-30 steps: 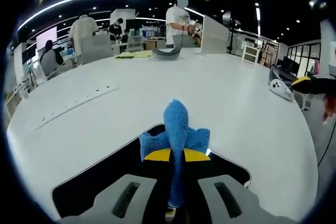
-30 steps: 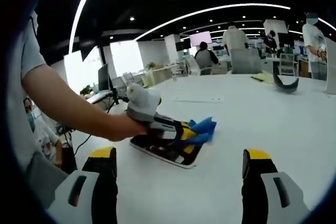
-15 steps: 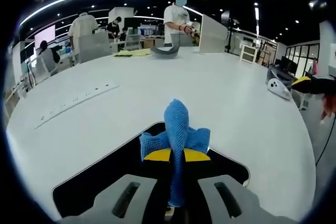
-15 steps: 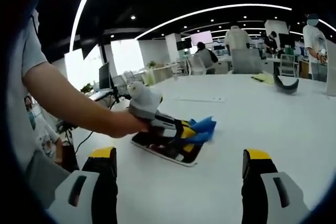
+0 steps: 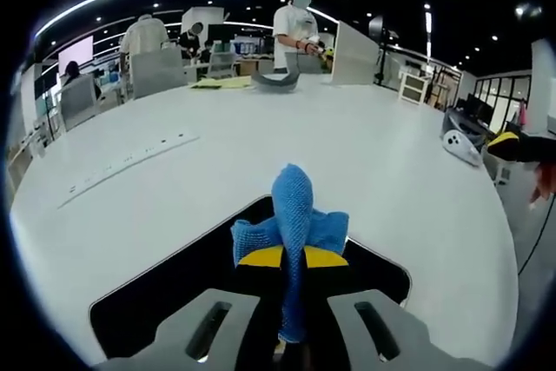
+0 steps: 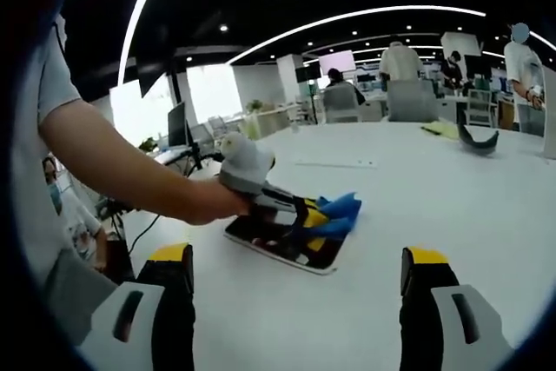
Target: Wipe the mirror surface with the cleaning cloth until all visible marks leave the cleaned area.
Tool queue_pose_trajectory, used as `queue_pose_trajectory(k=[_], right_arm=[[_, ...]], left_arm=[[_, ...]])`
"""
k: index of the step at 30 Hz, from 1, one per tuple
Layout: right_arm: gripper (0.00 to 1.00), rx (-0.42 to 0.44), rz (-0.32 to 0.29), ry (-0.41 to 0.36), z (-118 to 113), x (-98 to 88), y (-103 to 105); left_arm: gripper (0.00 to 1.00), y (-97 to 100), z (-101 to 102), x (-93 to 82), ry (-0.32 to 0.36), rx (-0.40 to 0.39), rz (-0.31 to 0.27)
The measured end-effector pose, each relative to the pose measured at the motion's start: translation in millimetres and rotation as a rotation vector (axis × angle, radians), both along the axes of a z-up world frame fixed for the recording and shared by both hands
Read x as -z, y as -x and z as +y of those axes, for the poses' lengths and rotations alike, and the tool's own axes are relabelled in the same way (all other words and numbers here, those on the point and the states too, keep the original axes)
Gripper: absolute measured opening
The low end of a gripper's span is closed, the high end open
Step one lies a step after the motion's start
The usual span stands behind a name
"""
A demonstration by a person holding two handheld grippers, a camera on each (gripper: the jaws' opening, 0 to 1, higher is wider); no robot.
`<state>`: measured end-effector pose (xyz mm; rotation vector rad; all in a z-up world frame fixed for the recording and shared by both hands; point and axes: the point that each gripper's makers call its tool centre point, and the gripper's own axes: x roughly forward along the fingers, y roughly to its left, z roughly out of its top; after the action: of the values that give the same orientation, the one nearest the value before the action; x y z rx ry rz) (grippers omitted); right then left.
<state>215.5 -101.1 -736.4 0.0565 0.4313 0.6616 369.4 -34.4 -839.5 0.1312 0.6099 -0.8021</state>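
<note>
**Cloth already on the glass; left gripper owns the stroke**

On the left of the scene, as the right gripper view frames it, a person's hand [image 6: 204, 206] carries the left gripper [image 6: 304, 219], which reaches out over the mirror [image 6: 287, 248]. The mirror is a dark, flat rectangle lying on the white table [image 6: 452, 206], its long axis running roughly along the line of that gripper's reach. In the left gripper view the jaws are clamped together on the blue cleaning cloth [image 5: 294, 215], which stands up between them and folds forward, its lower part resting on the mirror [image 5: 165, 293] just ahead of the yellow jaw tips. The far edge of the dark glass lies a little beyond the cloth, with bare table past it.

Further right, the right gripper [image 6: 295, 301] hangs with its two jaws spread wide and nothing between them, well apart from the mirror and nearer the viewer's side of the table.

So the left gripper is the nearer one by far: it sits directly over the mirror. The likely stroke runs along the mirror's length, and the glass toward the near corners probably needs passes too. No marks can be made out on the surface at this size.
</note>
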Motion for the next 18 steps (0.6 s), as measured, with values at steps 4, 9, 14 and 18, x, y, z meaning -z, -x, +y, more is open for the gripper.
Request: queue_pose_trajectory(k=[4, 9, 14, 18], right_arm=[[0.99, 0.002, 0.002, 0.000, 2, 0.3, 3], [0.99, 0.002, -0.001, 0.003, 2, 0.2, 8], [1.00, 0.007, 0.002, 0.005, 1, 0.0, 9], [1.00, 0.002, -0.002, 0.007, 1, -1.9, 11]], left_arm=[[0.04, 2.8, 6, -0.6, -0.003, 0.002, 0.001], [0.04, 2.8, 9, -0.2, -0.001, -0.001, 0.011], [0.04, 4.0, 12, 0.0, -0.006, 0.004, 0.004], [0.04, 3.7, 13, 0.3, 0.005, -0.005, 0.004]])
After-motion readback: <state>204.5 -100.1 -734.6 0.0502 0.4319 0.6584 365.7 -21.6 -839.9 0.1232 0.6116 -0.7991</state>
